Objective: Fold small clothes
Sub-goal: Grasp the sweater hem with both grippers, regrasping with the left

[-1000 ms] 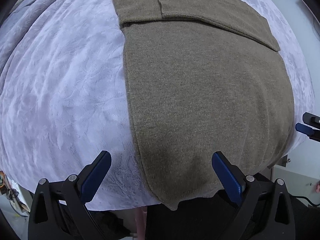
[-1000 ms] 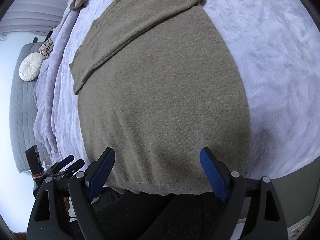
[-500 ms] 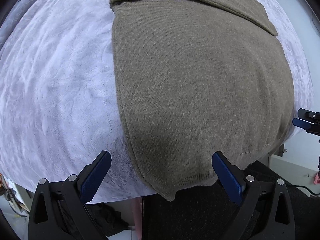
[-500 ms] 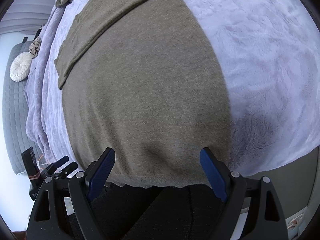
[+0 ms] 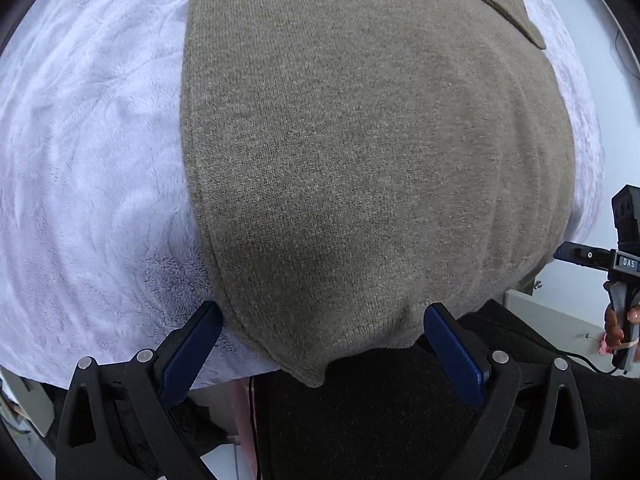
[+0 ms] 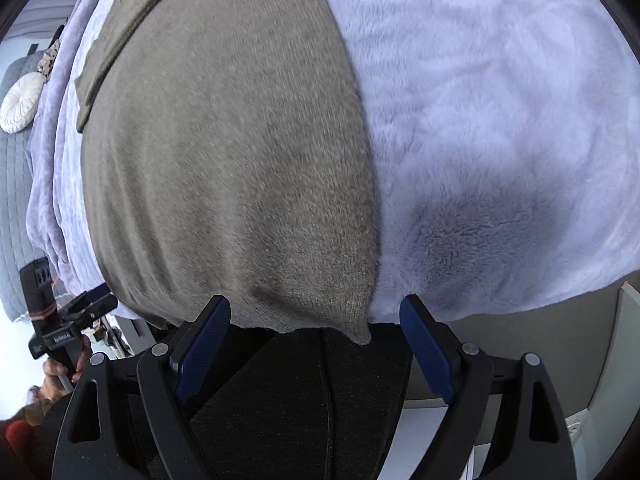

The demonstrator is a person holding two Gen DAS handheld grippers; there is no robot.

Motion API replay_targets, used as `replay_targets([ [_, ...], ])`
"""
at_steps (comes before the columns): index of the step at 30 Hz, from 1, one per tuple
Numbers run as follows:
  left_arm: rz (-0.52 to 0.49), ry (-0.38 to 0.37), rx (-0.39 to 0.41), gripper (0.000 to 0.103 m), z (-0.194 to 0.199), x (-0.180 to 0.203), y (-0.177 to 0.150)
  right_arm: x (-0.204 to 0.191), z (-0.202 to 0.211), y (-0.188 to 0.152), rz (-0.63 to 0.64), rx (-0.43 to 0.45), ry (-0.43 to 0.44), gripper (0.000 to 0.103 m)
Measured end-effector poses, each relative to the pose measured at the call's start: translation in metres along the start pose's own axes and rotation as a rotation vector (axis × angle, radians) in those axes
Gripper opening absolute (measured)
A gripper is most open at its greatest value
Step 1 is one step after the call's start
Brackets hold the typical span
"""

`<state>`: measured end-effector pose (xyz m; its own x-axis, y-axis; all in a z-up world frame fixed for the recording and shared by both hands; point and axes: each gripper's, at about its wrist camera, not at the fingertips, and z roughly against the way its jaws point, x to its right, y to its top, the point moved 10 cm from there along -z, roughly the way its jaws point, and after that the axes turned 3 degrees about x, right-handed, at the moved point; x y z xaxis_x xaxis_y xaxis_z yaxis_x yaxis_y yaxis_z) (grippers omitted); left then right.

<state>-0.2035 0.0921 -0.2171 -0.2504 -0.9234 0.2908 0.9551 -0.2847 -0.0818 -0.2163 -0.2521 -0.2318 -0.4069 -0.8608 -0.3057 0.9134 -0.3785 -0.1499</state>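
An olive-brown knit sweater (image 5: 360,140) lies flat on a lilac plush blanket (image 5: 88,160), sleeves folded across its far end. Its hem hangs over the near edge. My left gripper (image 5: 322,320) is open, its blue pads either side of the hem's left corner (image 5: 312,376). My right gripper (image 6: 316,312) is open around the hem's right corner (image 6: 360,334). The sweater fills the left half of the right wrist view (image 6: 224,140). Neither gripper holds the cloth.
The blanket (image 6: 500,120) spreads wide to the right of the sweater. A round white cushion (image 6: 20,108) lies on a grey quilt at far left. The other gripper shows at each view's edge (image 5: 624,264) (image 6: 68,320). Dark clothing of the person lies below the hem.
Both grippers have moved down and forward to the sweater's hem; the corners now sit between the open pads. The sweater has not moved.
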Motion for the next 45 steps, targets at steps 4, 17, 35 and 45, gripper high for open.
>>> replay_targets([
  [4,-0.003,0.049,-0.003,0.087,-0.006,0.003,0.0,-0.001,-0.021,-0.002,0.039,-0.045,-0.02,0.089],
  [17,0.136,-0.237,0.104,0.015,0.051,-0.002,0.021,-0.05,0.033,0.011,-0.022,0.002,0.363,0.01],
  [35,0.094,0.028,0.173,0.09,0.088,-0.062,0.058,-0.081,0.068,0.113,-0.02,0.161,0.22,0.082],
  [45,0.187,-0.093,-0.033,0.09,0.016,-0.044,-0.017,-0.173,0.015,0.089,0.768,0.051,-0.191,0.083],
])
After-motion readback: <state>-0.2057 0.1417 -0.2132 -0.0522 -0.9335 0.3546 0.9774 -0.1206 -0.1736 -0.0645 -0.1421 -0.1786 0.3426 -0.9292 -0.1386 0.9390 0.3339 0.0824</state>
